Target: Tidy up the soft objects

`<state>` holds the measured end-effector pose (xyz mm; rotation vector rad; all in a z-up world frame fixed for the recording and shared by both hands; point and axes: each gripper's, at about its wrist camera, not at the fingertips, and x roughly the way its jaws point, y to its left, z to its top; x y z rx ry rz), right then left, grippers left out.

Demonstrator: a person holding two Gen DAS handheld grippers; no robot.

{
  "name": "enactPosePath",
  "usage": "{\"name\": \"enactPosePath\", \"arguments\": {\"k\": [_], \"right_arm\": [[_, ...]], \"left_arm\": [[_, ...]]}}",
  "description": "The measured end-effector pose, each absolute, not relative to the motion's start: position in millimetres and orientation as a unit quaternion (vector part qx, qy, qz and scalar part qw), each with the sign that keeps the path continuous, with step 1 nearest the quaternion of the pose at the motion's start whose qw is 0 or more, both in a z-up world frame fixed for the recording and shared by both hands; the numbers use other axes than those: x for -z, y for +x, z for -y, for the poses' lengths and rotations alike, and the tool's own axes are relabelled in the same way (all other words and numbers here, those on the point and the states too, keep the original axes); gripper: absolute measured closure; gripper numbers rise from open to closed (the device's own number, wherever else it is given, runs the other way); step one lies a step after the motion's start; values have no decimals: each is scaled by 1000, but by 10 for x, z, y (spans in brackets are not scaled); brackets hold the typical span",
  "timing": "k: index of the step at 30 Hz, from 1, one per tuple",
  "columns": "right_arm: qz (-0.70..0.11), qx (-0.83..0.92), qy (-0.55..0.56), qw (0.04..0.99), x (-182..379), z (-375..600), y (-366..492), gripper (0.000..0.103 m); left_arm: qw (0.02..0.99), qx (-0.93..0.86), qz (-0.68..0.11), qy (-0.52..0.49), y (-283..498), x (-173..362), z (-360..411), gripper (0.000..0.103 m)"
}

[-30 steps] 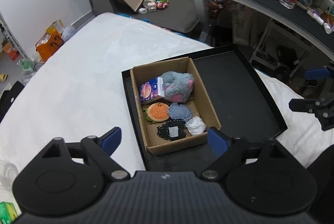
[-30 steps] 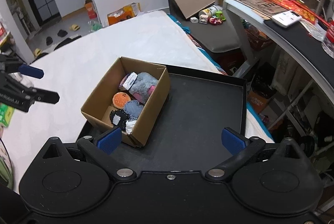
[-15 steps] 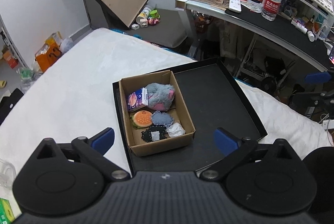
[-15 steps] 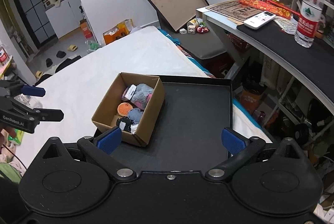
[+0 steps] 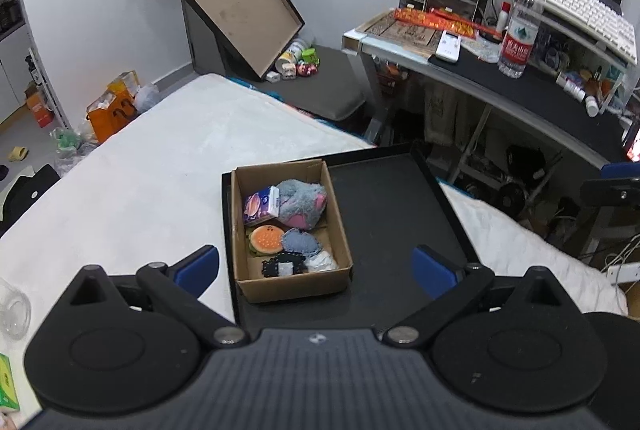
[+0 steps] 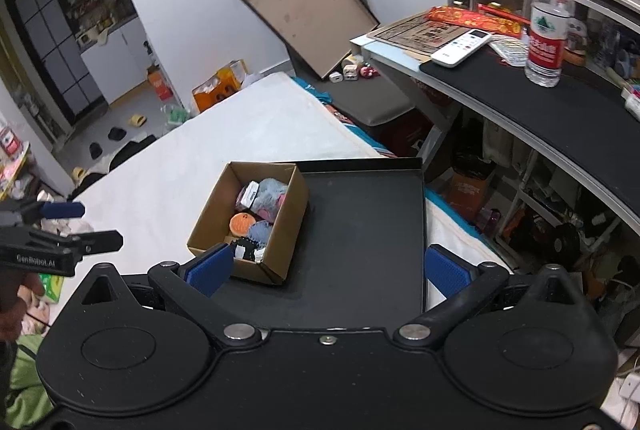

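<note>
A brown cardboard box stands on the left part of a black tray on the white bed. Inside lie a grey-and-pink plush, a small tissue pack, an orange round toy, a blue-grey pad and a black lacy piece. My left gripper hangs open above and in front of the box, nothing between its blue pads. My right gripper is open too, empty, over the tray's near edge.
The white bed spreads to the left. A desk with a water bottle, remote and keyboard stands at the right. A large flat box leans on the far wall. A glass jar lies at the left edge.
Both grippers have pulled back and risen, so the box and tray look smaller and farther. The left jaws opened a little wider. The box's contents have not moved.
</note>
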<state>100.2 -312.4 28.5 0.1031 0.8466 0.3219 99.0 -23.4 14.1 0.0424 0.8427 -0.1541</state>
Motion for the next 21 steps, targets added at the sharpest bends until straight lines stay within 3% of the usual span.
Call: {"name": "enactPosePath", "arguments": {"k": [8, 21], "right_arm": [[-394, -147, 120, 899, -338, 3175, 696, 0], [-379, -100, 129, 911, -268, 3112, 331, 0]], "left_arm": [[914, 55, -401, -25, 706, -187, 350, 1], [920, 38, -390, -19, 381, -219, 498, 1]]}}
